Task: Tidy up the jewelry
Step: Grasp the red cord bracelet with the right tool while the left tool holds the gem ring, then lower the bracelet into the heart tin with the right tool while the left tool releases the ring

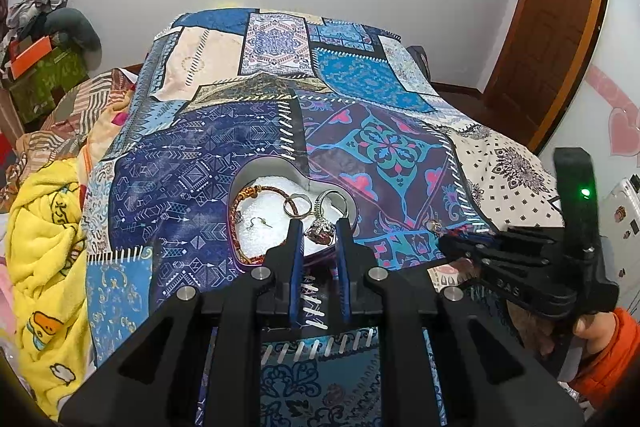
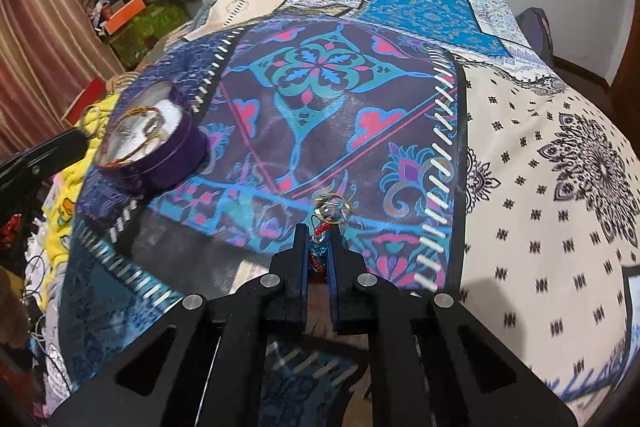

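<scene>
A purple heart-shaped tin [image 1: 236,183] with white lining stands on the patchwork cloth; it also shows in the right wrist view [image 2: 168,159]. Inside lie a braided red-and-gold bracelet [image 1: 244,199], two rings [image 1: 298,207], a small earring [image 1: 258,223] and a jewelled ring [image 1: 320,229]. My left gripper [image 1: 318,227] is open, its fingertips either side of the jewelled ring at the tin's near rim. My right gripper [image 2: 318,233] is shut on a red-and-blue charm pendant [image 2: 318,251] with a gold ring and crystal [image 2: 334,209] at its end, low over the cloth. The right gripper shows in the left view [image 1: 444,233].
The cloth-covered table [image 1: 500,187] drops away at its edges. A yellow blanket [image 1: 44,247] lies to the left. Boxes and clothes [image 1: 40,39] pile at the back left. A wooden door [image 1: 548,27] stands at the right.
</scene>
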### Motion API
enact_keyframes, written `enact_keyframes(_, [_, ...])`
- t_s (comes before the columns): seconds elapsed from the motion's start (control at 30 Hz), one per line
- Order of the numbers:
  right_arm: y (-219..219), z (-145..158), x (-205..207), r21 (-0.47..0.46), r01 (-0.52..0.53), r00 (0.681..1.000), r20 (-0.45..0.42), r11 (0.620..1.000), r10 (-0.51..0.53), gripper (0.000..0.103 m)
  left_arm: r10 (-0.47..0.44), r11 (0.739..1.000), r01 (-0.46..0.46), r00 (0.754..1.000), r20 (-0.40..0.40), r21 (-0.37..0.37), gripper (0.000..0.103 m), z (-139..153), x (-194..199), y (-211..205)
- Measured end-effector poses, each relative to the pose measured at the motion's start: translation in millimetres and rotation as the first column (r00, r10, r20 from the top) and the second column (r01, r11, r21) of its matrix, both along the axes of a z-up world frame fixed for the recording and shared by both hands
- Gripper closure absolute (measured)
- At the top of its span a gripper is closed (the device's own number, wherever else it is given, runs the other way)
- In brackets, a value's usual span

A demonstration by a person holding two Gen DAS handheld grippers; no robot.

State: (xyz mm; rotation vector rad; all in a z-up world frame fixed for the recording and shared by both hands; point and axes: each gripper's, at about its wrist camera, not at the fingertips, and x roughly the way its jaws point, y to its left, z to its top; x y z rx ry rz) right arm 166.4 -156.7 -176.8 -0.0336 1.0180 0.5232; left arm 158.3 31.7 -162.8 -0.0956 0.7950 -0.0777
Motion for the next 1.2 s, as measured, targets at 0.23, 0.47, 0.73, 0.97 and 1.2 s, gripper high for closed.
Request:
enact_keyframes(0.23, [-2.3, 27.8, -11.4, 0.052, 0.003, 0.999, 0.039, 0.999, -0.005, 0.096, 0.009, 1.0, -0.009, 1.0, 0.021, 0.0, 0.089, 9.2, -5.1, 2.5])
enact_keyframes(0.47, [2.9, 72.0, -10.9, 0.113, -0.024, 0.991, 0.137, 0.993, 0.009, 0.096, 0.026, 1.0, -0.026, 0.998, 0.052, 0.002, 0.089, 20.6, -9.6, 9.9])
enact_keyframes(0.73, [24.2, 106.9, -4.5, 0.175, -0.069, 0.976, 0.216, 0.982, 0.03, 0.096, 0.049, 0.999, -0.05, 0.995, 0.082, 0.013, 0.089, 31.3, -12.3, 24.1])
enact_keyframes(0.97, [60.9, 106.4, 1.2, 0.206, -0.143, 0.971, 0.216, 0.968, 0.097, 0.096, 0.046, 0.999, -0.048, 0.995, 0.086, 0.022, 0.089, 32.4, -7.0, 35.1])
enact_keyframes(1.2, [97.6, 83.3, 11.4, 0.191, -0.196, 0.973, 0.156, 0.962, 0.168, 0.096, 0.034, 0.999, -0.034, 0.998, 0.047, 0.009, 0.089, 13.5, 5.8, 36.1])
